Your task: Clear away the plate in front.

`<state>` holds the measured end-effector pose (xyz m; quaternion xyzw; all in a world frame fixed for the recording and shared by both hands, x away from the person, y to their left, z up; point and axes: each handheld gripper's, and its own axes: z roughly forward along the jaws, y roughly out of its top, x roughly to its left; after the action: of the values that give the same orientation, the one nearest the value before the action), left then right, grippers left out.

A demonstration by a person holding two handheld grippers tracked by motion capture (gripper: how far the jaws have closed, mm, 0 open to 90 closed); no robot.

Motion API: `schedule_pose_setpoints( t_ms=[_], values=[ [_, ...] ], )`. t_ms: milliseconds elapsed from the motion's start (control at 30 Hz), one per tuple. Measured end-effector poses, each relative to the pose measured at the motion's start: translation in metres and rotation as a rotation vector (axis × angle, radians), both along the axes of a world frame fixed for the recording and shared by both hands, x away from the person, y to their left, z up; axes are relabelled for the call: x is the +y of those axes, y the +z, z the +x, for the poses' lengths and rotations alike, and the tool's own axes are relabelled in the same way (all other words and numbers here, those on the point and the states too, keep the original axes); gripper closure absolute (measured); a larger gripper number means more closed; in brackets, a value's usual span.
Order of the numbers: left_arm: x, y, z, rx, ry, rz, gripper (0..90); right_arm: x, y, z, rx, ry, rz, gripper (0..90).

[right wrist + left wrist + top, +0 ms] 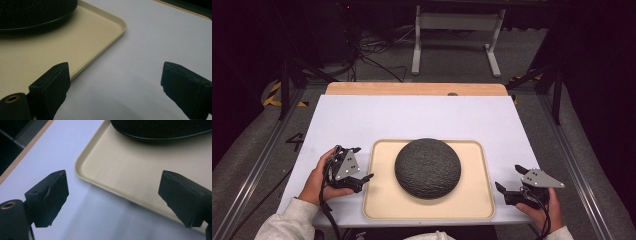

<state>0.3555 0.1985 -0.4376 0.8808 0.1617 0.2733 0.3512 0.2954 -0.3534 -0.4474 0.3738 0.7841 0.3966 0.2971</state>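
I hold both grippers released: left gripper [360, 164] at the tray's [382, 205] left edge, right gripper [510, 179] beside its right edge.

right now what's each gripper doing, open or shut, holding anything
Left gripper: open, holding nothing, beside the left edge of the tray.
Right gripper: open, holding nothing, just off the tray's right edge.

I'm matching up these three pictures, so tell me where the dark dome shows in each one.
High view: dome at centre, on the tray.
Left gripper view: dome along the top edge, right of middle.
Right gripper view: dome in the top left corner.
Shared landmark: the tray's rounded rim.
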Motion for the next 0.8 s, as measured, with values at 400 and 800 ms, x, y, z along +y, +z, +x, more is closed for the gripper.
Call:
schedule_pose_setpoints(
  t_ms=[400,800],
  values=[
    [0.022,-0.006,0.001,0.033,0.049,-0.021,10.5,0.000,0.000,0.000,0.003,-0.001,-0.001,9.2],
    [0.043,-0.012,-0.003,0.071,0.076,-0.077,10.4,0.001,0.000,0.000,0.004,-0.002,-0.002,9.2]
  ],
)
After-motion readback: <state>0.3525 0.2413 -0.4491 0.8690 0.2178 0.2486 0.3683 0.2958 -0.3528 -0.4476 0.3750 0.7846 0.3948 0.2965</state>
